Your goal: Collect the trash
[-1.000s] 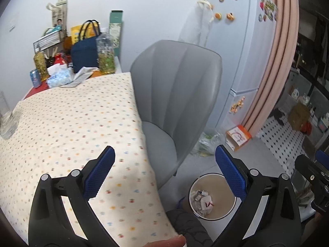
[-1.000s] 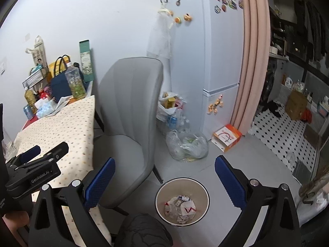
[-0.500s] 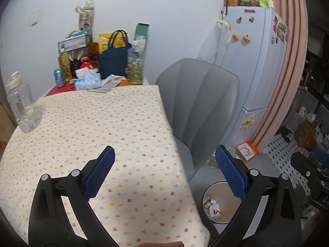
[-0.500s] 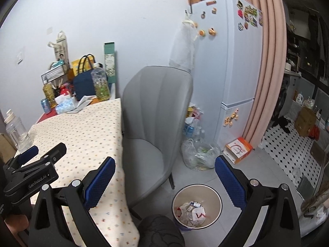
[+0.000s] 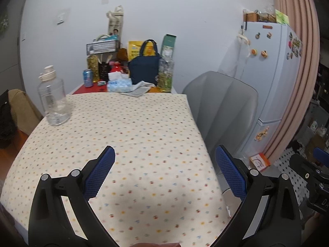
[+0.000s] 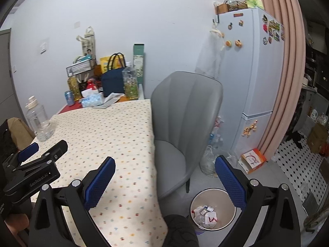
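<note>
A round waste bin (image 6: 212,209) stands on the floor beside the grey chair, with crumpled paper (image 6: 205,215) inside it. My left gripper (image 5: 164,173) is open and empty above the near part of the dotted tablecloth (image 5: 123,135). My right gripper (image 6: 164,175) is open and empty, held over the table's right edge, with the bin below its right finger. The left gripper also shows in the right wrist view (image 6: 41,152) at the left. I see no loose trash on the near cloth.
A grey chair (image 6: 185,123) stands at the table's right side. A clear bottle (image 5: 53,100) stands at the cloth's left. A can, tissue pack (image 5: 119,84), blue bag (image 5: 145,68) and bottles crowd the far end. Fridge (image 6: 253,65), plastic bag (image 6: 209,162) and box (image 6: 253,160) are right.
Both grippers have risen and turned left toward the table, so the bin has slid out of the left wrist view and lower in the right. Both stay open and empty.
</note>
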Action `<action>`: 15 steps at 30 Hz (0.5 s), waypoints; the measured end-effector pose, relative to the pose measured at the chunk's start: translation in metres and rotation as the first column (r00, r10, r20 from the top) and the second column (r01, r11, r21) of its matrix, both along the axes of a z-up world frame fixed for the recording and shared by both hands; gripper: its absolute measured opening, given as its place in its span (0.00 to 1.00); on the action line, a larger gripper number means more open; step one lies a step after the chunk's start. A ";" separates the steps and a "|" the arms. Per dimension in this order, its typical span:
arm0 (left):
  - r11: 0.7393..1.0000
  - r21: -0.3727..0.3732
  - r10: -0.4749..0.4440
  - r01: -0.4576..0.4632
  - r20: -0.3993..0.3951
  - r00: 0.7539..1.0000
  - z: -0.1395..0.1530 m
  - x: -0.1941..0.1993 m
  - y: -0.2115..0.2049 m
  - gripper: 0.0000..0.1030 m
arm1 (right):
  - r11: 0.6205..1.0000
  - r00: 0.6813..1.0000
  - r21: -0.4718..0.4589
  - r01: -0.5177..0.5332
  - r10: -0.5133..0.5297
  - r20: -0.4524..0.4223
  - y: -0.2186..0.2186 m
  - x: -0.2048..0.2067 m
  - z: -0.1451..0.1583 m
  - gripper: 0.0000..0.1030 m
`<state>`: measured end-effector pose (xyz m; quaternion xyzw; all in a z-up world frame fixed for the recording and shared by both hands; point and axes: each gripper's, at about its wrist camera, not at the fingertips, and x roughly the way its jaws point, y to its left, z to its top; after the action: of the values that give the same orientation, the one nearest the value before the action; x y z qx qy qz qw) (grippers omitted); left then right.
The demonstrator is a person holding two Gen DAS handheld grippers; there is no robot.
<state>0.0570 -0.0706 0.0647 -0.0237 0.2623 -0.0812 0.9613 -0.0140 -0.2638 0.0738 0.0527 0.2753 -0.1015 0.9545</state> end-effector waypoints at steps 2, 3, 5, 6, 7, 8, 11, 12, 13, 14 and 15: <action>1.000 0.001 0.011 -0.011 0.007 1.000 0.002 -0.005 0.007 0.94 | 1.000 1.000 -0.002 -0.014 0.014 0.008 0.007 -0.003 0.002 0.92; 1.000 0.002 0.016 -0.016 0.011 1.000 0.002 -0.008 0.010 0.94 | 1.000 1.000 -0.003 -0.018 0.018 0.012 0.009 -0.004 0.003 0.92; 1.000 0.008 0.021 -0.021 0.015 1.000 0.002 -0.012 0.013 0.94 | 1.000 1.000 0.000 -0.025 0.025 0.016 0.013 -0.007 0.003 0.92; 1.000 0.010 0.023 -0.023 0.016 1.000 0.002 -0.014 0.015 0.94 | 1.000 0.999 0.000 -0.027 0.027 0.017 0.015 -0.009 0.003 0.92; 1.000 0.015 0.025 -0.026 0.018 1.000 0.001 -0.017 0.017 0.94 | 1.000 0.999 0.001 -0.029 0.029 0.020 0.018 -0.012 0.003 0.92; 0.999 0.018 0.027 -0.027 0.019 0.999 0.001 -0.019 0.019 0.94 | 1.000 0.999 0.001 -0.031 0.031 0.022 0.018 -0.014 0.002 0.92; 0.999 0.026 0.028 -0.029 0.025 0.999 0.001 -0.025 0.022 0.94 | 0.999 0.999 -0.004 -0.036 0.036 0.026 0.023 -0.022 0.001 0.92; 0.999 0.028 0.028 -0.029 0.027 0.999 0.001 -0.027 0.023 0.94 | 0.999 0.999 -0.004 -0.037 0.037 0.027 0.023 -0.023 0.001 0.92; 0.999 0.029 0.027 -0.028 0.028 0.999 0.001 -0.028 0.024 0.94 | 0.999 0.999 -0.002 -0.038 0.038 0.029 0.024 -0.025 0.001 0.92; 0.999 0.032 0.027 -0.028 0.031 0.999 0.002 -0.029 0.024 0.94 | 0.999 0.999 0.000 -0.038 0.038 0.032 0.024 -0.026 0.001 0.92; 0.999 0.033 0.027 -0.028 0.033 0.999 0.002 -0.030 0.024 0.94 | 0.999 0.999 0.000 -0.038 0.038 0.035 0.024 -0.027 0.002 0.92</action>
<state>0.0269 -0.0467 0.0667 -0.0099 0.2478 -0.0638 0.9667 -0.0406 -0.2403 0.0757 0.0495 0.2594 -0.0825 0.9610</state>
